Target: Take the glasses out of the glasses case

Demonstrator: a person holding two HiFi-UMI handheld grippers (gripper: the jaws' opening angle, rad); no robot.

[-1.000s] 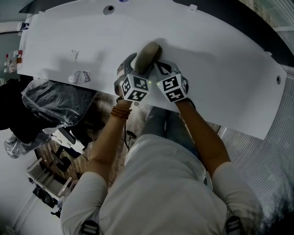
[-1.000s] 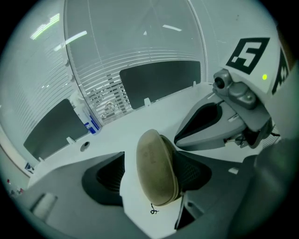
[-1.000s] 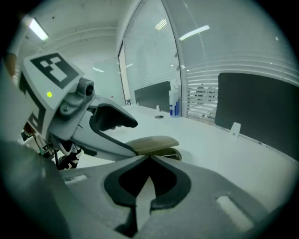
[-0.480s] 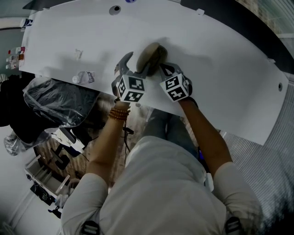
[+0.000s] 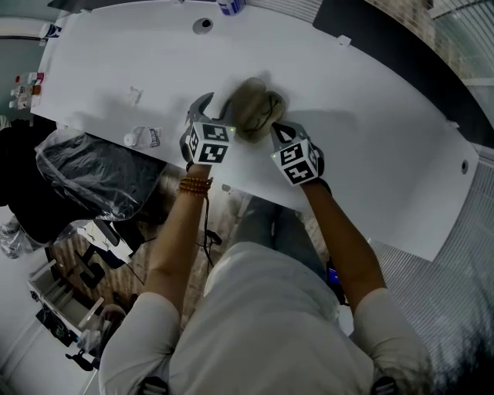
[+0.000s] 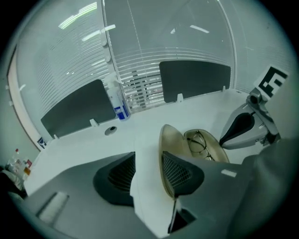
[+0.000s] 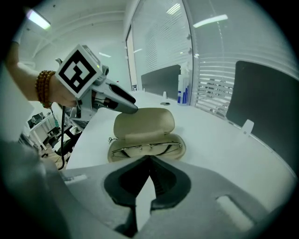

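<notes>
Left gripper [image 6: 148, 163] half-spread, jaws just been closing with only bare white table [image 6: 140, 135] between them, one finger at the raised lid of the open beige hard-shell glasses case [image 7: 144, 122]; right gripper [image 7: 149, 161] pressed together, empty, just short of the case's front rim, thin wire-framed glasses [image 7: 145, 148] lying inside.

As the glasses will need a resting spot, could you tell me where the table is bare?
Bare: the table right of the case, to its end, and the strip from the case to the hole by the bottle. Crowded: the near edge around the case; a wrapper lies near the left edge.
</notes>
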